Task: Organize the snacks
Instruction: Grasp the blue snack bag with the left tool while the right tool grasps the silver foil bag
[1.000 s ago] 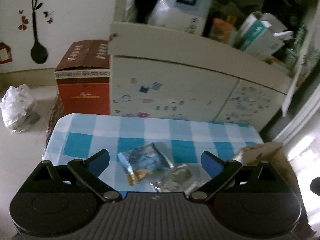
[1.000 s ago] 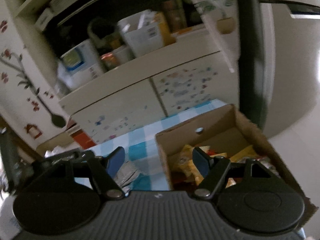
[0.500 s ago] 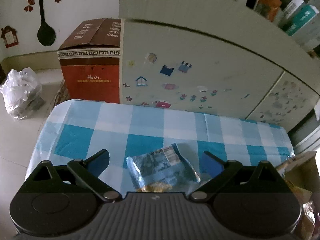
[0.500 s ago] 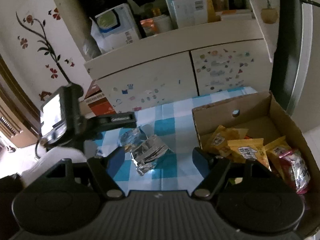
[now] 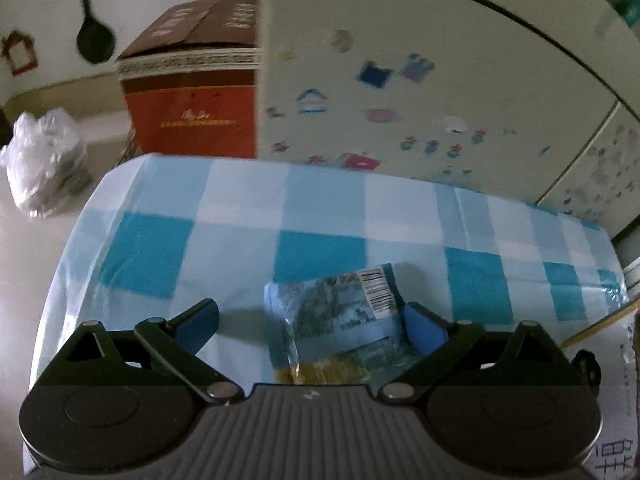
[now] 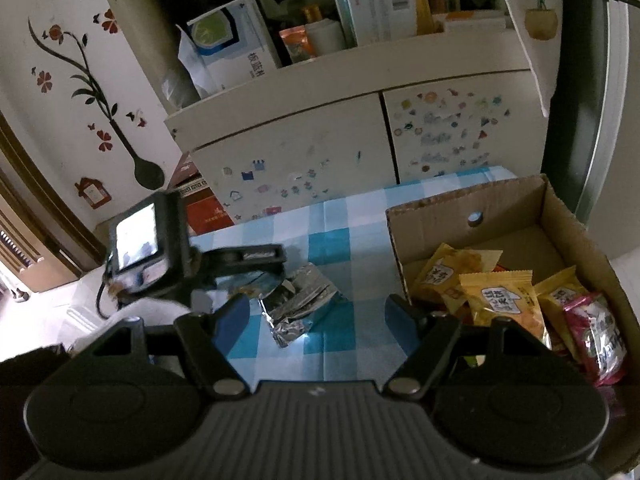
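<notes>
The left gripper [image 5: 310,322] is held with its jaws spread wide above the blue-and-white checked tablecloth [image 5: 320,204]. A blue snack packet [image 5: 340,316] with a barcode label lies flat on the cloth between the two blue fingertips, nearer the right-hand one; whether that pad [image 5: 424,326] touches the packet's edge cannot be told, since the picture is somewhat blurred there. A gap of bare cloth is seen between the packet and the other fingertip.

The right gripper [image 6: 316,314] is also open, with nothing between its jaws. A crumpled silver foil packet [image 6: 298,304] lies on the cloth just ahead of it, between the lines of its fingers but beyond their tips. To the right, a cardboard box [image 6: 440,216] stands on the table, and yellow snack packets [image 6: 500,300] and a pink one [image 6: 596,332] lie in it. The left gripper's body and its small screen are seen at the left of the right wrist view, lowered over the cloth just beside the foil packet.
</notes>
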Demonstrator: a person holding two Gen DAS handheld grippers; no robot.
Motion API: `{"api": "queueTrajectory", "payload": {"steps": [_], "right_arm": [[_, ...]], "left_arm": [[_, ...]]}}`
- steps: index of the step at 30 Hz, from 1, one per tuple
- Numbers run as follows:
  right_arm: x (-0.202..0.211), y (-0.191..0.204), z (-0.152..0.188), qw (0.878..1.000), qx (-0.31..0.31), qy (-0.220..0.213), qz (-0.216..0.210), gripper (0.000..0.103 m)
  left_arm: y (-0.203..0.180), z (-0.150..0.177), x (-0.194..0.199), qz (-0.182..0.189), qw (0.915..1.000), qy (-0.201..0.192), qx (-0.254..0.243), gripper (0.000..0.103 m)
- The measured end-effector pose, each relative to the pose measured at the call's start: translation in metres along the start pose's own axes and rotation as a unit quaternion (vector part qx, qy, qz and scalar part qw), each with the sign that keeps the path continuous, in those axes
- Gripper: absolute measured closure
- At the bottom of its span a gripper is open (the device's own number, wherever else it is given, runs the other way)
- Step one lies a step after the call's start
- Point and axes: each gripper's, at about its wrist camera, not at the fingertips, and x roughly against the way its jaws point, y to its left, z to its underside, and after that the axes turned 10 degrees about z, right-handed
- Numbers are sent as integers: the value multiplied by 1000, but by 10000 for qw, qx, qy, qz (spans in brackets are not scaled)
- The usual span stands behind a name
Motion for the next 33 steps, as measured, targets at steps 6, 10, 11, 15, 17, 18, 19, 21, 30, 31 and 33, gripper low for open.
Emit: {"api": "queueTrajectory", "payload": {"steps": [6, 10, 11, 15, 17, 18, 19, 21, 30, 31, 33], "right_arm": [[-6, 3, 1, 10000, -10, 59, -17, 27], [-15, 5, 4, 9997, -116, 175, -85, 27], [-18, 6, 4, 9996, -145, 208, -105, 27], [-31, 10, 9, 9986, -286, 380, -239, 27], [-38, 13, 11, 9978, -380, 459, -286, 27], [-42, 14, 11, 9974, -431, 486, -298, 27], [-47, 16, 11, 9969, -491, 522, -320, 27], [-58, 19, 11, 9955, -631, 622, -325, 27], [-105, 34, 8, 9907, -1073, 836, -7, 21], [-110, 33, 7, 9894, -1160, 874, 54, 20], [-123, 31, 7, 9864, -1325, 950, 189, 20]], "left_arm": [[23, 18, 23, 6, 9999, 12, -119, 8], [37, 24, 36, 30, 9998, 210, -56, 12], [40, 24, 40, 50, 9997, 257, -32, 12], [47, 23, 48, 80, 9991, 340, -246, 13], [50, 20, 53, 206, 9990, 247, -294, 12], [51, 18, 55, 285, 9990, 190, -278, 12], [53, 17, 57, 368, 9989, 145, -262, 11], [54, 18, 55, 437, 9985, 144, -287, 10], [57, 15, 44, 531, 9969, 219, -542, 10], [57, 14, 44, 562, 9967, 212, -538, 10], [56, 14, 41, 620, 9964, 252, -529, 10]]}}
